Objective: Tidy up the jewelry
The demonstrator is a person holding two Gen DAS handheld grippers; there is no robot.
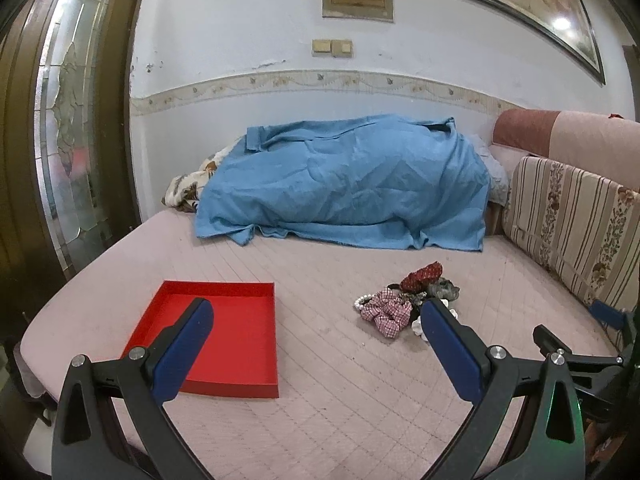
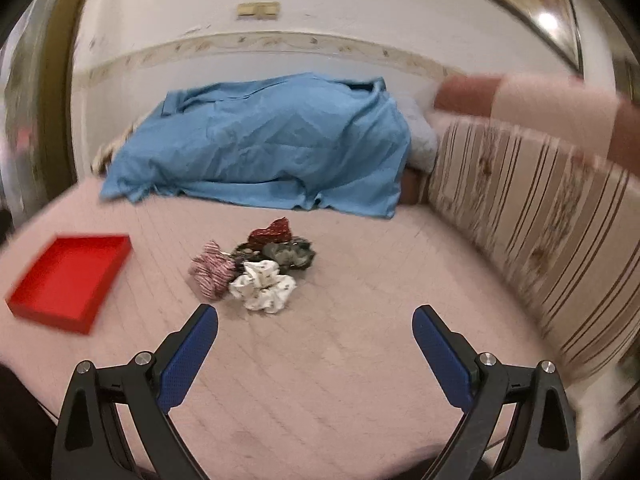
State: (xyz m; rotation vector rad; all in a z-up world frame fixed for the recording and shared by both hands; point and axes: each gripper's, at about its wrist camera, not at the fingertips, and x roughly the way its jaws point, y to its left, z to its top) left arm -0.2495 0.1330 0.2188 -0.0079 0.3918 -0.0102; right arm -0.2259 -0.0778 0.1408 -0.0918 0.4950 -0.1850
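Observation:
A pile of fabric scrunchies (image 2: 256, 268) lies on the pink mattress: a pink checked one (image 1: 390, 314), a dark red one (image 1: 422, 276), a grey one (image 1: 444, 289) and a white floral one (image 2: 262, 286). A white bead bracelet (image 1: 362, 302) lies at the pile's left edge. An empty shallow red tray (image 1: 228, 332) sits to the left of the pile; it also shows in the right wrist view (image 2: 68, 280). My left gripper (image 1: 316, 312) is open above the mattress, between tray and pile. My right gripper (image 2: 316, 316) is open and empty, just short of the pile.
A blue sheet (image 1: 344, 184) covers a heap at the back of the mattress against the wall. Striped floral cushions (image 1: 568, 224) line the right side. A wooden door with patterned glass (image 1: 68, 140) stands at the left. The right gripper (image 1: 580, 344) shows at the left wrist view's right edge.

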